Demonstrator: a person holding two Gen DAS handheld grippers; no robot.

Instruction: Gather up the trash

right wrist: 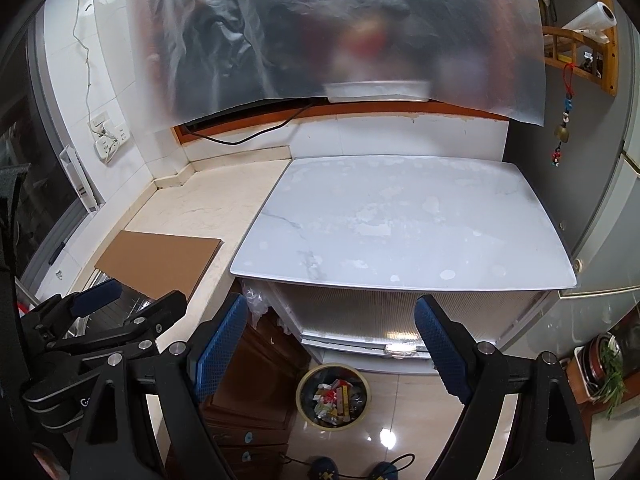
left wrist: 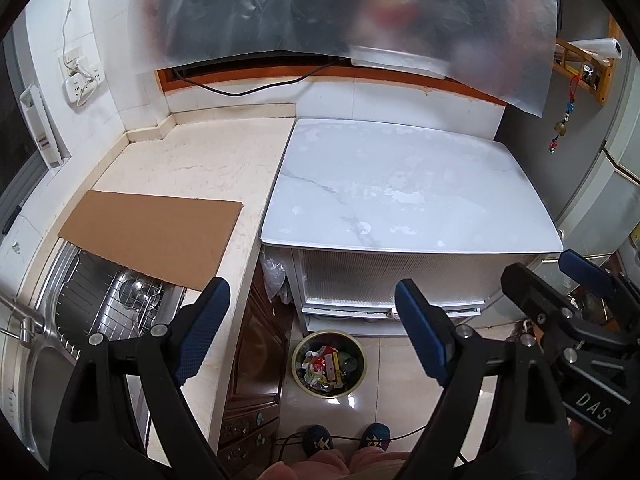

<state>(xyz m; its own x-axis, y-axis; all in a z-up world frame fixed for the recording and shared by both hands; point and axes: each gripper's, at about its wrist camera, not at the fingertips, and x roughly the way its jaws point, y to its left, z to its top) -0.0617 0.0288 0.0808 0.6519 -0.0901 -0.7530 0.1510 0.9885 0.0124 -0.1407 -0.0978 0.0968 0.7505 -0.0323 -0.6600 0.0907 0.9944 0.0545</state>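
I held both grippers above the floor with their jaws spread apart and gripping nothing, the left gripper (left wrist: 312,320) beside the right gripper (right wrist: 332,344). The trash bin (left wrist: 329,364), full of wrappers, stood on the floor below, between the jaws, before the white marble bench (left wrist: 400,184).

One trash bin (left wrist: 329,364), one cardboard sheet (left wrist: 156,236), two tongs (left wrist: 312,320)
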